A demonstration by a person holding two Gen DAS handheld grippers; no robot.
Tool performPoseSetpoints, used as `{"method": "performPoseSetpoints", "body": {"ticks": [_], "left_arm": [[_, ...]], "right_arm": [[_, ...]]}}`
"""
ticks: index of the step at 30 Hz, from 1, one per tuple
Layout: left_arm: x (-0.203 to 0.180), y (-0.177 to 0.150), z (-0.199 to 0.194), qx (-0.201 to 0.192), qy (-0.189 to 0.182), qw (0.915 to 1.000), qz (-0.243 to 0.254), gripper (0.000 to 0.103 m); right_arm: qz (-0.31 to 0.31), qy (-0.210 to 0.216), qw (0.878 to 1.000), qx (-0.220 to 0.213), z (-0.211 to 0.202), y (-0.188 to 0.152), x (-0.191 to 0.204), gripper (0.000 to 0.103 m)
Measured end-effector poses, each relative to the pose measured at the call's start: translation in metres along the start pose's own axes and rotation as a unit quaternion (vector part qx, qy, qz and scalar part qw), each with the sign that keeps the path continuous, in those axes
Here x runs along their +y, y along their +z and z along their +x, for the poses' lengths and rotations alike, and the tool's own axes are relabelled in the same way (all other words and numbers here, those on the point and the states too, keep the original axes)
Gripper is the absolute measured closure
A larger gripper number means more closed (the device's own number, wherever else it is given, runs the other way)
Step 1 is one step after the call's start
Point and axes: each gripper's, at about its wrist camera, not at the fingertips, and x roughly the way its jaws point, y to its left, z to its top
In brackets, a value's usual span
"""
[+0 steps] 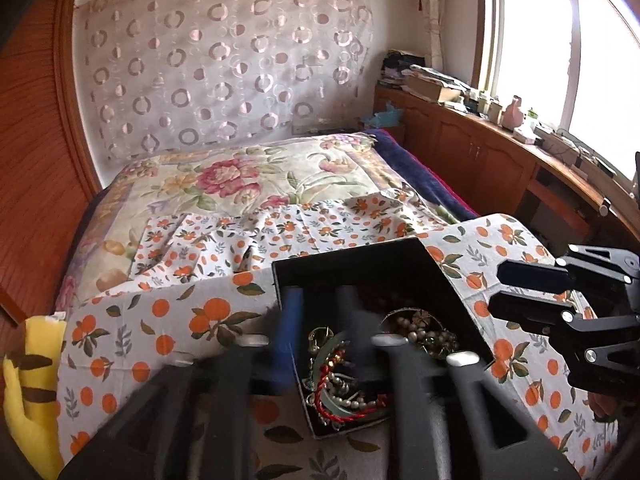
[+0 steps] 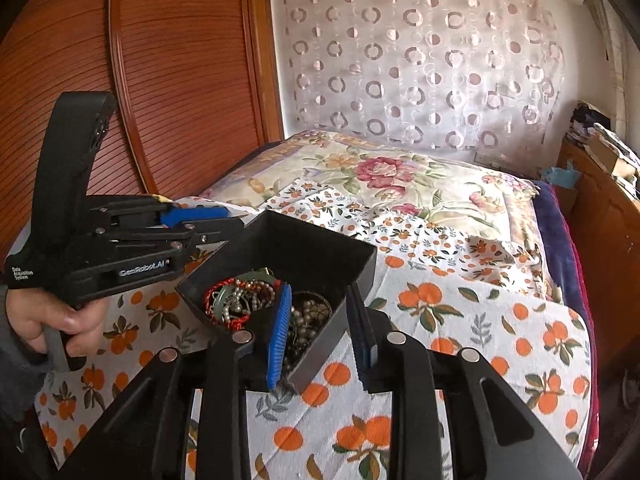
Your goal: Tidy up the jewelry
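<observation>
So the black box (image 2: pixel 320 264) sits on the orange-print cloth (image 2: pixel 460 320) that covers the near end of the bed, and it's stuffed with jewelry: a red cord bracelet (image 2: pixel 216 304) tangled up with pearl strands (image 1: pixel 352 396) on one side, a heap of dull beads (image 2: pixel 308 316) on the other.

The right gripper (image 2: pixel 320 332) is spread apart, straddling the near right wall of the box. Its blue finger pad (image 2: pixel 279 336) is inside among the beads, the dark one (image 2: pixel 362 340) outside against the cloth, and nothing is pinched between them.

The left gripper (image 1: pixel 324 336) hovers over the box, fingers parted, one blue finger (image 1: pixel 288 336) at the left wall and the other above the jewelry. It's blurry, so I can't tell if it touches anything. From the right wrist view you can see the person's hand (image 2: pixel 56 320) on its handle.

Further back there's a flowered quilt (image 1: pixel 240 176), then a circle-patterned curtain (image 1: pixel 224 60) on the wall, a wooden wardrobe (image 2: pixel 160 80) on the left and a cluttered window ledge (image 1: pixel 500 116) on the right.
</observation>
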Motion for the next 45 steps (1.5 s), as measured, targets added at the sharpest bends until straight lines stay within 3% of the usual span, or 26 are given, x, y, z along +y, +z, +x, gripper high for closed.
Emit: {"method": "performPoseSetpoints", "body": {"ticks": [1,3,7,10,13,15,21,33,45], "left_arm": [[0.000,-0.002,-0.004,-0.006,0.000,1.0000,-0.003,0.050],[0.000,-0.005,-0.011,-0.008,0.006,0.9999,-0.005,0.045],[0.002,-0.015,-0.031,-0.017,0.016,0.9996,-0.015,0.027],[0.001,-0.024,-0.048,-0.025,0.025,0.9992,-0.020,0.016],[0.002,-0.035,-0.067,-0.029,0.038,0.9984,-0.029,0.009],[0.002,-0.042,-0.077,-0.029,0.046,0.9980,-0.030,0.008],[-0.009,-0.064,-0.114,-0.044,0.065,0.9966,-0.025,0.008],[-0.024,-0.096,-0.178,-0.079,0.094,0.9920,-0.029,0.008],[-0.027,-0.110,-0.182,-0.081,0.097,0.9914,-0.033,0.008]], "right_arm": [[0.001,-0.003,1.000,0.000,-0.002,-0.002,0.000,0.072],[0.005,-0.006,1.000,-0.002,-0.006,-0.007,0.002,0.072],[0.014,-0.009,1.000,-0.009,-0.017,-0.017,0.009,0.071],[0.016,-0.018,1.000,-0.016,-0.026,-0.024,0.017,0.050],[0.022,-0.028,0.999,-0.023,-0.036,-0.032,0.023,0.039],[0.028,-0.038,0.998,-0.029,-0.044,-0.036,0.027,0.021],[0.045,-0.071,0.994,-0.062,-0.079,-0.048,0.041,0.002],[0.067,-0.099,0.984,-0.130,-0.143,-0.071,0.071,0.003],[0.075,-0.098,0.985,-0.120,-0.138,-0.080,0.074,0.003]]}}
